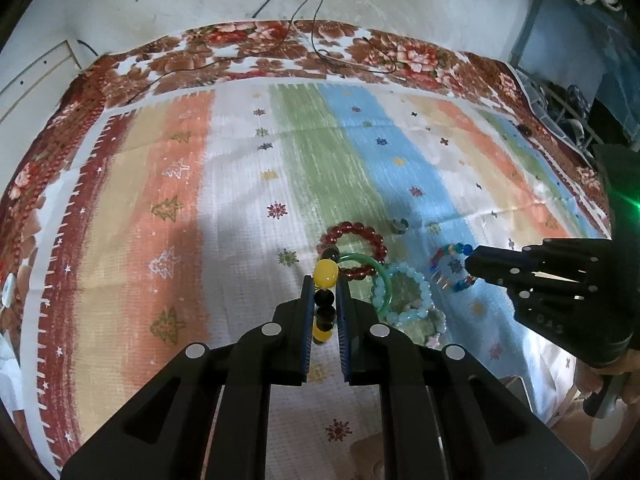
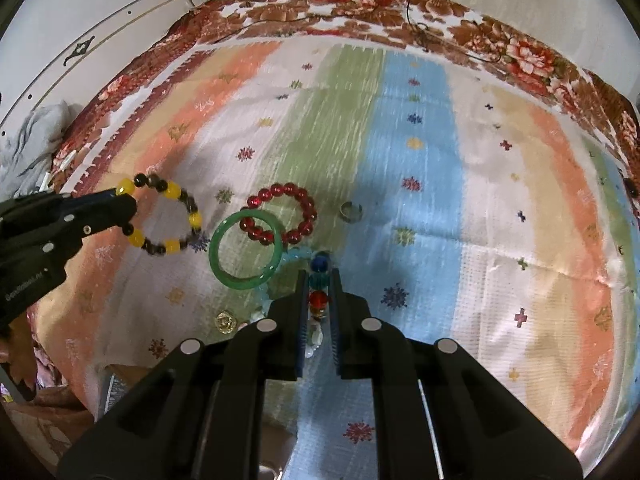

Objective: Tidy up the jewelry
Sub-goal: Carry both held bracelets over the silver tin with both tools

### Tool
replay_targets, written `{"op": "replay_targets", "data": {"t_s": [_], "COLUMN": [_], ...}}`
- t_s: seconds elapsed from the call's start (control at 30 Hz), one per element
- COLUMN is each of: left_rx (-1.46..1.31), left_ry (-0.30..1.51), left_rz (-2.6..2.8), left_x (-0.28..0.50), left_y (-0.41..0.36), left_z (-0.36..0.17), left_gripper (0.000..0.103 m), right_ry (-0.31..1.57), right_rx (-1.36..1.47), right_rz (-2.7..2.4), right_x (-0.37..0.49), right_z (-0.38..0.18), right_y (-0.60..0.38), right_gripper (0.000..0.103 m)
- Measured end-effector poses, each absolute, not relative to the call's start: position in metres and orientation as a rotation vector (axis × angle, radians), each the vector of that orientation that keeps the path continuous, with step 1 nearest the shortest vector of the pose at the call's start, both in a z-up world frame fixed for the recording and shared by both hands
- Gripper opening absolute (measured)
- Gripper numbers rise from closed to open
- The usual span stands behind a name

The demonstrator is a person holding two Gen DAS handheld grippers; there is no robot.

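My left gripper is shut on a yellow-and-black bead bracelet, seen edge-on; in the right wrist view the gripper holds that bracelet just above the cloth. My right gripper is shut on a multicoloured bead bracelet; in the left wrist view it grips that bracelet. Between them lie a red bead bracelet, a green bangle overlapping it, and a pale blue bead bracelet. A small metal ring lies beyond.
A striped cloth covers the bed, over a floral blanket with cables at the far edge. A small gold piece lies near the cloth's front edge. Grey fabric sits at the left.
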State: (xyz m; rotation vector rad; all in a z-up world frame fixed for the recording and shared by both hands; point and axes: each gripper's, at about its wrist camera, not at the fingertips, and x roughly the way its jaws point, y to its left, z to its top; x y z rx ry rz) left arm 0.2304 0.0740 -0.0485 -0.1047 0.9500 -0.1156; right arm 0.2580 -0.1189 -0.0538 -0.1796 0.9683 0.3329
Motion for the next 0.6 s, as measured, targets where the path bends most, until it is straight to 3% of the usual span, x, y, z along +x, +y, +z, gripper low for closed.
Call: {"op": "replay_targets", "data": {"t_s": [0.6], "left_rx": [-0.114], "left_ry": [0.885], "left_rz": [-0.078], "left_x": [0.183], "left_y": [0.059], "left_z": [-0.016], "left_gripper": [0.010], "right_ry": [0.878], "right_rx": [-0.169], "right_rz": [0.351], "right_x": [0.205], "right_z": [-0.016], "right_y": [-0.112], "right_gripper": [0.011]}}
